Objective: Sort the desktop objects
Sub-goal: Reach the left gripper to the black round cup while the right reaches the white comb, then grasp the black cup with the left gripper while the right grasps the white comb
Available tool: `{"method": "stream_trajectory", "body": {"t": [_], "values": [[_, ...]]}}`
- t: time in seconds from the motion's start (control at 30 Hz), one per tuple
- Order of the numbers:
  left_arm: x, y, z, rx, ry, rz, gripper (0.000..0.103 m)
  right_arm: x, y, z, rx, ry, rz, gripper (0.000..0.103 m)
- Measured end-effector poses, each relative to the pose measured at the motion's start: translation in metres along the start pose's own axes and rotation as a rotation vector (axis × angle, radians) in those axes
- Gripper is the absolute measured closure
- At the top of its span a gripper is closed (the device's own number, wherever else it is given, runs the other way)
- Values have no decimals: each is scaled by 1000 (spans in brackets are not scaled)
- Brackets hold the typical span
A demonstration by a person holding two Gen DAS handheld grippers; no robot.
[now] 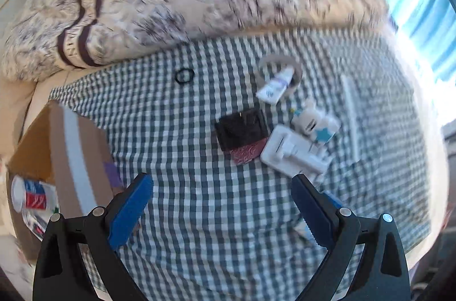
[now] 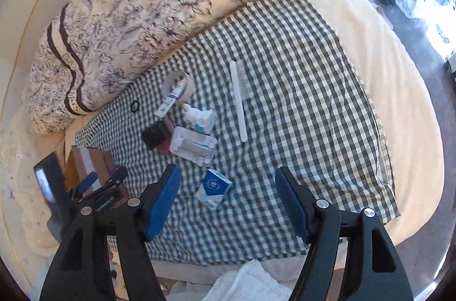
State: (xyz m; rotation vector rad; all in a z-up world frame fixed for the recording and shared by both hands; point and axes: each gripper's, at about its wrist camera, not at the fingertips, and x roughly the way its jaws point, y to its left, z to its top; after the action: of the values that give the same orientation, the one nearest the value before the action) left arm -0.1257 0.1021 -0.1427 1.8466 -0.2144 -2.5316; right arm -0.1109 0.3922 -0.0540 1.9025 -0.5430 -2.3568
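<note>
1. Right wrist view: the right gripper [image 2: 228, 204] is held wide and empty above a checked cloth [image 2: 299, 90].
2. A small blue-and-white carton [image 2: 213, 188] is seen between its fingers (long axis slanting away), nearer this hand.
3. The left gripper [image 1: 222, 204] is likewise spread wide, with nothing held.

Plenty of open checkered cloth [image 2: 307, 90] toward the bed's window-side edge, past the comb [image 2: 238, 98]. The clutter bunches mid-cloth; the quilt [image 2: 159, 2] walls off the far edge, the cardboard box [image 2: 88, 161] the wall-side corner.
</note>
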Motion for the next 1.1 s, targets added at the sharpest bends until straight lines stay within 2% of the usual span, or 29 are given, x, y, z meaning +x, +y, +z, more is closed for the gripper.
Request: {"method": "stream_trajectory", "body": {"t": [0.07,0.23,0.43,0.63,0.93,1.0,1.03,1.1], "values": [[14,-2,5,-17,32,-13,3,17,-2,9,-7,15,-6,33],[49,-2,20,-135,75,-85,3,67,1,32,-41,11,-32,33],[99,-7,36,-208,95,-60,3,124,6,53,-127,32,-135,33],[139,-6,45,-224,137,-53,3,166,2,70,-130,68,-154,34],[164,1,50,-262,145,-87,3,210,14,76,-180,124,-240,35],[166,1,50,-266,141,-101,3,219,15,73,-194,147,-278,38],[168,0,50,-264,141,-103,3,225,15,72,-201,164,-297,45],[169,-2,50,-258,140,-108,6,231,13,68,-212,170,-321,46]]}}
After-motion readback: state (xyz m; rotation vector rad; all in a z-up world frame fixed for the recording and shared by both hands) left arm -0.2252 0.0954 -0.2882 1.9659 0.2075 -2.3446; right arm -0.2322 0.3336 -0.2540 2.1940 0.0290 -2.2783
